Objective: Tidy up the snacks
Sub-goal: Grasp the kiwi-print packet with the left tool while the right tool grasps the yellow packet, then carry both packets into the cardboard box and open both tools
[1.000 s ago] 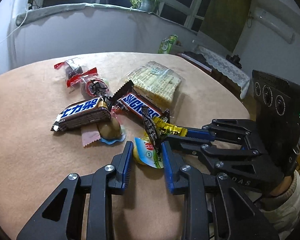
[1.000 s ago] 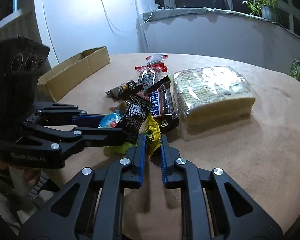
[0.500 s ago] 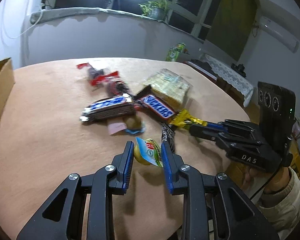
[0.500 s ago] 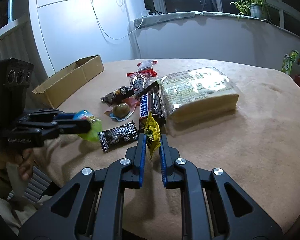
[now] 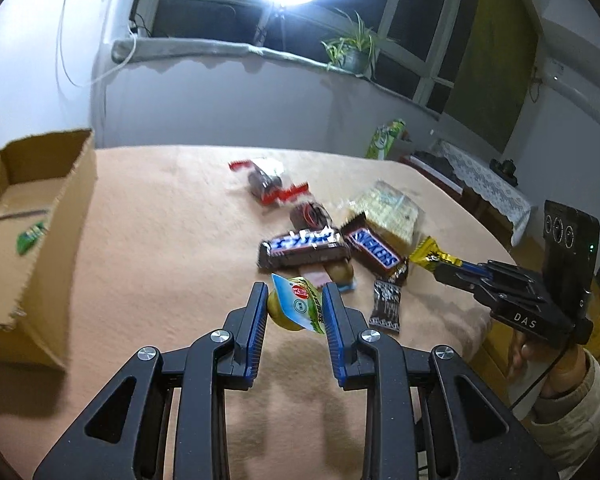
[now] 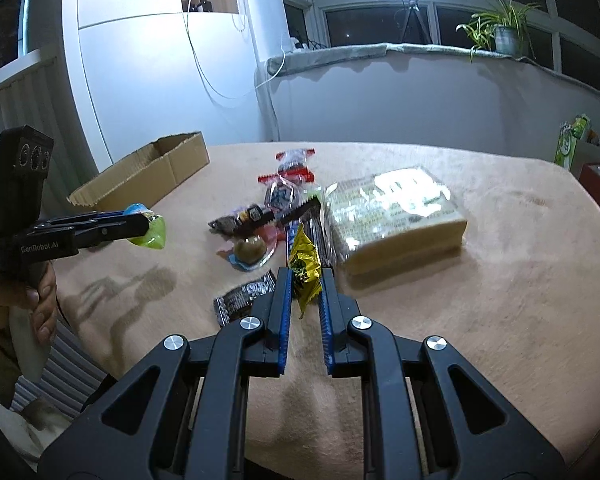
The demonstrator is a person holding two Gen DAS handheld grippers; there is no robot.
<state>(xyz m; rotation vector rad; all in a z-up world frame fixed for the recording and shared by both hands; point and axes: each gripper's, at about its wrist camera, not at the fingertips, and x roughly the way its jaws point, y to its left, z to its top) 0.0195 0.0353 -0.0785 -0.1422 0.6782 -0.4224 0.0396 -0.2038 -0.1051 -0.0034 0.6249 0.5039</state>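
My left gripper [image 5: 295, 298] is shut on a green jelly cup [image 5: 296, 309] and holds it above the table; the cup also shows in the right wrist view [image 6: 150, 230]. My right gripper [image 6: 303, 280] is shut on a yellow candy wrapper [image 6: 306, 266], lifted off the table, also seen in the left wrist view [image 5: 432, 258]. Left on the table are two Snickers bars [image 5: 304, 249], a small black packet [image 5: 386, 306], a kiwi candy [image 6: 251, 250], red-wrapped sweets [image 5: 274, 184] and a large cracker pack [image 6: 396, 218].
An open cardboard box [image 5: 24, 216] stands at the table's left edge, with a small green packet [image 5: 30, 236] inside. The round table has a peach cloth [image 5: 160, 240]. A green carton [image 5: 388, 138] stands beyond the far edge.
Both grippers have lifted and pulled back from the snack pile with their items. My left gripper has swung left, bringing the cardboard box into view.
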